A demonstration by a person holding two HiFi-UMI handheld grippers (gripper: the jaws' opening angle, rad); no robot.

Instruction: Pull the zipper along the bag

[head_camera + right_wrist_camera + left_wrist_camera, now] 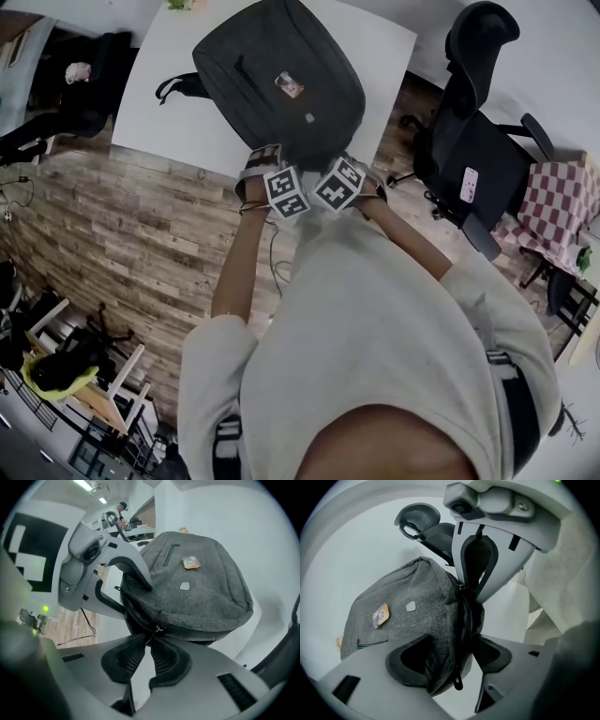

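Tongs, right [149,641]: narrow, tips nipped together on the small metal zipper pull [159,629] at the near edge of the dark grey fabric backpack [197,592]; I judge this to be the pulling grip.
Tongs, left [452,644]: wide, closed over a thick fold of the backpack's near corner, probably bracing it so the zipper track is taut; a black zipper tab [458,684] dangles under the fold.
Spacing: the two tongs sit just beside each other, and the left one's body crowds the seam to the left of the pull.
Backpack: lies flat on the white tabletop [159,94], front face with its small orange tag [380,615] up and a black strap [178,87] trailing left.
Around: black office chair [473,131] at the right, red checked cloth [558,202] beyond it, wood-plank floor [122,225] on the near side; none touches the backpack.
Obstacle: by my judgement only the left tongs and the bend of the seam at the corner.
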